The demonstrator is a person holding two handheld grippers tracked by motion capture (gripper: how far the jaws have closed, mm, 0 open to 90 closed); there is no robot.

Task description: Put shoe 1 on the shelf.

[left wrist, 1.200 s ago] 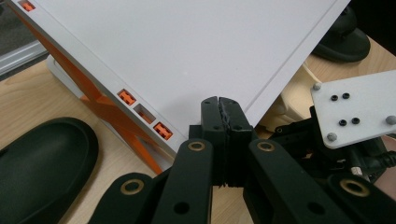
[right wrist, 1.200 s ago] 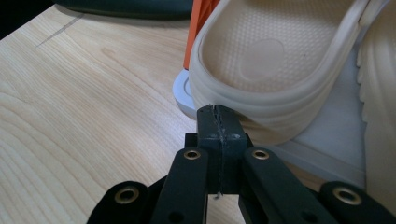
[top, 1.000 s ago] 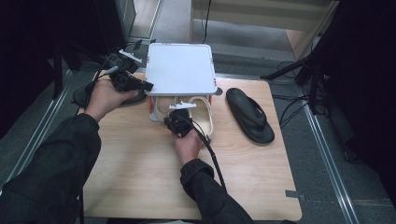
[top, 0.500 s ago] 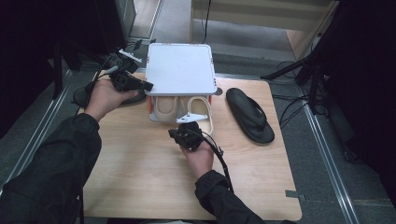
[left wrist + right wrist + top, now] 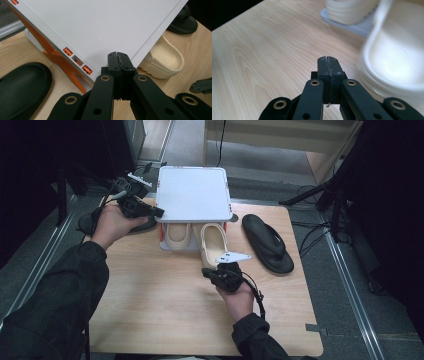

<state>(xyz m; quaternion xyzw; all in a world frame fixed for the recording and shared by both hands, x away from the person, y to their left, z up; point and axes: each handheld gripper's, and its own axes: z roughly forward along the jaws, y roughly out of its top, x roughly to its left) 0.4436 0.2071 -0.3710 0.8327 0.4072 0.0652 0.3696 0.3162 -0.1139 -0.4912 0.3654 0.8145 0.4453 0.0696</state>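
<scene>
Two cream foam clogs are the work in hand: one sits in the white, orange-trimmed shoebox under the raised white lid. The other clog lies half out onto the wooden desk. The left gripper has its jaws shut and empty, tips at the lid's edge, apparently propping it. The right gripper, jaws likewise shut on nothing, is just beside the outer clog's heel. The step looks like drawing that clog clear. Next the right jaws must open and take its rim, keeping off the black flip-flop.
</scene>
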